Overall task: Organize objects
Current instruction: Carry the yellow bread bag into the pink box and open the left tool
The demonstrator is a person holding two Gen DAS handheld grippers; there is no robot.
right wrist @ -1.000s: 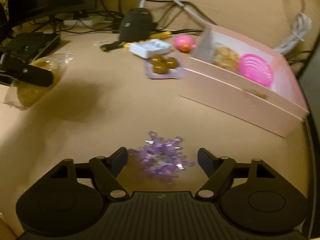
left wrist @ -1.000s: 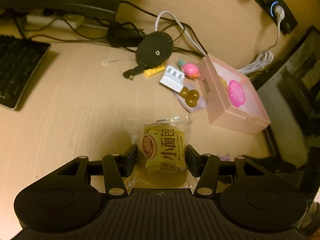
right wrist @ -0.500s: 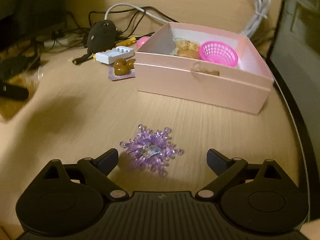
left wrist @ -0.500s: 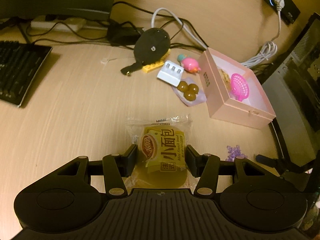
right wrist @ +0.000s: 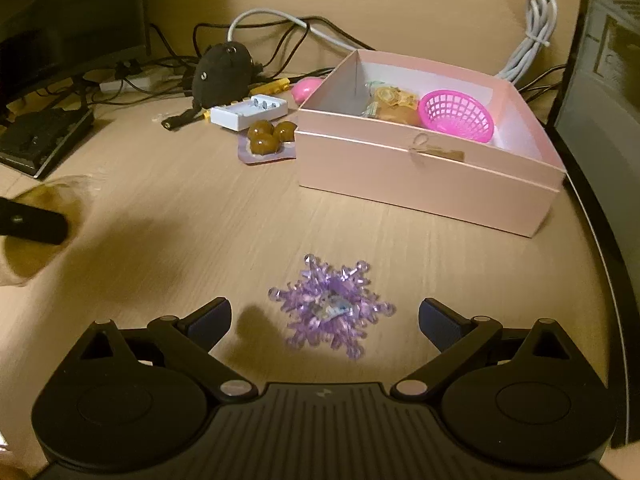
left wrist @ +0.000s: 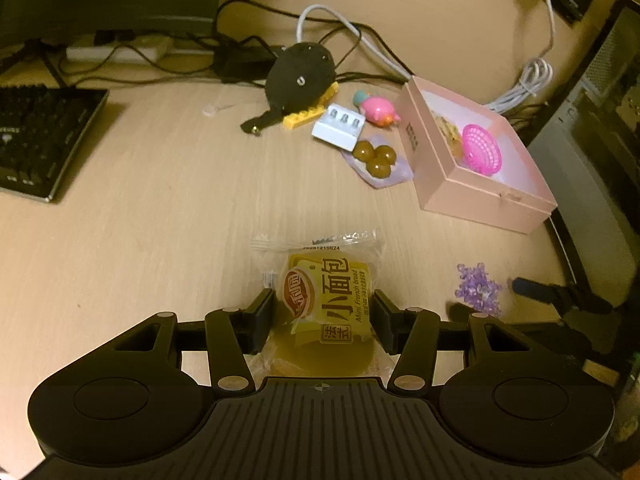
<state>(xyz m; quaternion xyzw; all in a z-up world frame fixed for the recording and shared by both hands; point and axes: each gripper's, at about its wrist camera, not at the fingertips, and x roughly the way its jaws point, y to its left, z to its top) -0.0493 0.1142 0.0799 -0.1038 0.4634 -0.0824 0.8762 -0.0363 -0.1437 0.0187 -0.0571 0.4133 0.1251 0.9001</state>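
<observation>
My left gripper (left wrist: 323, 312) is shut on a clear packet of mini French bread (left wrist: 328, 280) with a yellow label, held just above the wooden desk. A purple crystal snowflake (right wrist: 330, 306) lies flat on the desk between the fingers of my right gripper (right wrist: 324, 320). Those jaws are opening, and the pads stand well clear of it on both sides. Beyond it stands an open pink box (right wrist: 420, 168) holding a pink basket (right wrist: 456, 116) and a few small items. The left wrist view also catches the snowflake (left wrist: 478, 290), at the right.
Left of the box lie brown balls on a purple pack (left wrist: 376, 156), a white battery charger (left wrist: 340, 128), a pink toy (left wrist: 378, 108), a yellow brick (left wrist: 308, 114) and a black pouch (left wrist: 300, 76) among cables. A keyboard (left wrist: 36, 140) sits far left and a computer case (left wrist: 592, 152) stands at the right edge.
The right jaws have spread much wider around the snowflake, which stays on the desk, and that view has swung to face the box. My left gripper has drawn back a little with the bread.
</observation>
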